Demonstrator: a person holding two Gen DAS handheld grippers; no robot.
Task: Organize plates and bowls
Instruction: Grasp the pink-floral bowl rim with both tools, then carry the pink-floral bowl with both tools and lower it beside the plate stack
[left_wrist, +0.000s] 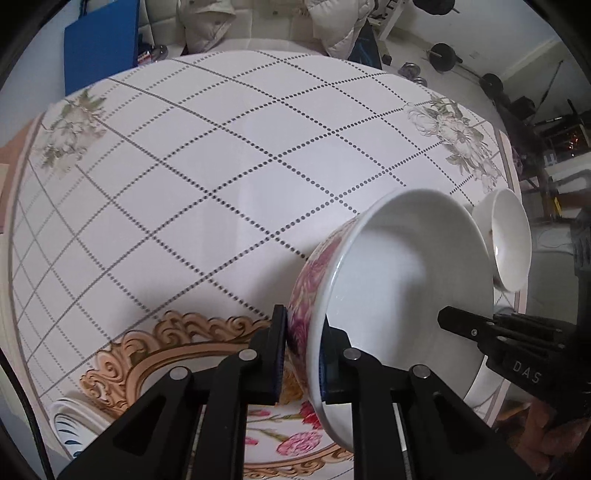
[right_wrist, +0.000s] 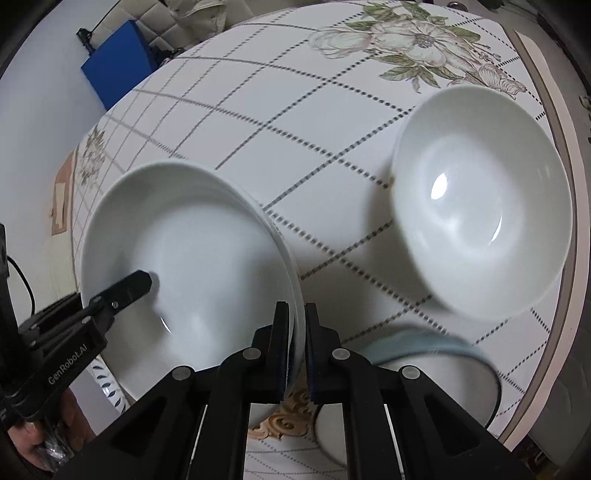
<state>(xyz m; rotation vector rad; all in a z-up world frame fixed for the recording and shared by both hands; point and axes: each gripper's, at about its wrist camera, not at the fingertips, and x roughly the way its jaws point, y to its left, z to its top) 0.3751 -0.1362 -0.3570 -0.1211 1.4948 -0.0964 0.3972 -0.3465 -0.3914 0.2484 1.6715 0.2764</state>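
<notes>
My left gripper (left_wrist: 304, 354) is shut on the near rim of a large bowl (left_wrist: 406, 266), white inside with pink flowers outside, held tilted above the table. My right gripper (right_wrist: 295, 350) is shut on the opposite rim of the same bowl (right_wrist: 192, 258); each gripper's finger shows inside the bowl in the other's view. A plain white bowl (right_wrist: 484, 206) stands on the table to the right, also in the left wrist view (left_wrist: 506, 236). A blue-rimmed bowl (right_wrist: 436, 354) lies under my right gripper.
The round table (left_wrist: 221, 184) has a white cloth with a dotted grid and flower prints. A plate with blue marks (left_wrist: 70, 428) sits at its near left edge. A blue panel (left_wrist: 99, 44), a sofa with cushions and dumbbells lie beyond the table.
</notes>
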